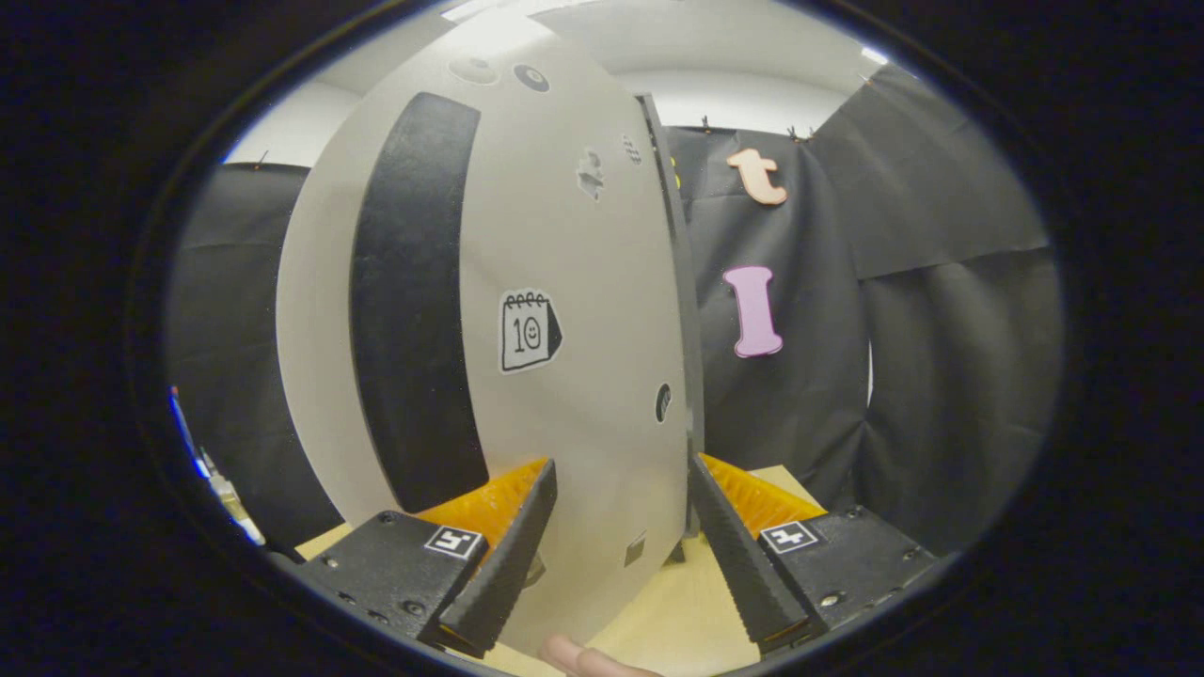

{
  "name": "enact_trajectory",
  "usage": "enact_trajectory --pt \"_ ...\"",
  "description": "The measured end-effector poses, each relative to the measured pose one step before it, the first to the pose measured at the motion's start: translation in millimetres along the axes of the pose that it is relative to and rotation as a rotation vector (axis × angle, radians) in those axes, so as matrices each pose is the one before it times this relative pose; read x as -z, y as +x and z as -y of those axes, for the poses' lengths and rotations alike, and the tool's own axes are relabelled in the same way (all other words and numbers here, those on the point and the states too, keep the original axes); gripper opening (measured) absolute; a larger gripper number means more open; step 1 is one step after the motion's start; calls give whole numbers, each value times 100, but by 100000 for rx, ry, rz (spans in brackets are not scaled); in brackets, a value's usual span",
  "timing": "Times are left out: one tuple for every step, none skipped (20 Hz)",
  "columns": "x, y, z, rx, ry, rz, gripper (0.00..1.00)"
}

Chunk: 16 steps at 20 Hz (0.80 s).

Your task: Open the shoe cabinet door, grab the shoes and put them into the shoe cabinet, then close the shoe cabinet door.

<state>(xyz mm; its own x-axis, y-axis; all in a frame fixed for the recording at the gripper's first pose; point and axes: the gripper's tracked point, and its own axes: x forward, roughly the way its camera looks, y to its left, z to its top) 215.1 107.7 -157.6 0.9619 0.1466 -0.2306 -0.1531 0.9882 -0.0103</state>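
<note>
The white shoe cabinet door [564, 216] stands very close ahead, its face turned toward me. It carries a long black handle strip [414, 301] and a small calendar sticker [527, 331]. Its dark free edge [685, 310] runs down to the right finger. My gripper [623, 465] is open and wide, with the door's lower part near that edge between the fingers. The left fingertip [527, 508] lies in front of the door face, and the right fingertip [715, 508] sits just beside the door's edge. I cannot tell whether either one touches the door.
A pale yellow tabletop [677, 611] lies under the door and fingers. A person's fingertip [578, 658] pokes in just below the gripper. Black booth cloth [941, 376] hangs behind on the right and on the left [235, 376].
</note>
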Motion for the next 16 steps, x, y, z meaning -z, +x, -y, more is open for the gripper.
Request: enact_trajectory --pt "-133 105 -615 847 -2568 776 93" --pt "-90 -7 -599 607 -2930 604 93" --pt "-161 21 -735 131 -2893 651 93" --pt "-92 16 -957 -928 -2011 742 93" --pt "-88 67 -1280 -2444 -973 316 93" --pt "-145 142 -1753 -4873 225 -8 93" --pt "59 244 -2257 -7767 1495 -663 93" --pt "385 435 -2059 -7496 2817 -1957 93" --pt "489 183 -1282 -2344 2227 -3205 94" --pt "105 -94 -315 -139 539 -1502 97" --pt "-381 25 -147 313 -541 870 98" --pt "-540 124 -49 1184 -1299 1165 97" --pt "-271 -135 -217 1284 -1935 978 97" --pt "307 -698 -151 547 -1699 566 98" --pt "87 -469 -238 97 -1394 -266 97" --pt "143 -307 -411 11 -1012 -327 97"
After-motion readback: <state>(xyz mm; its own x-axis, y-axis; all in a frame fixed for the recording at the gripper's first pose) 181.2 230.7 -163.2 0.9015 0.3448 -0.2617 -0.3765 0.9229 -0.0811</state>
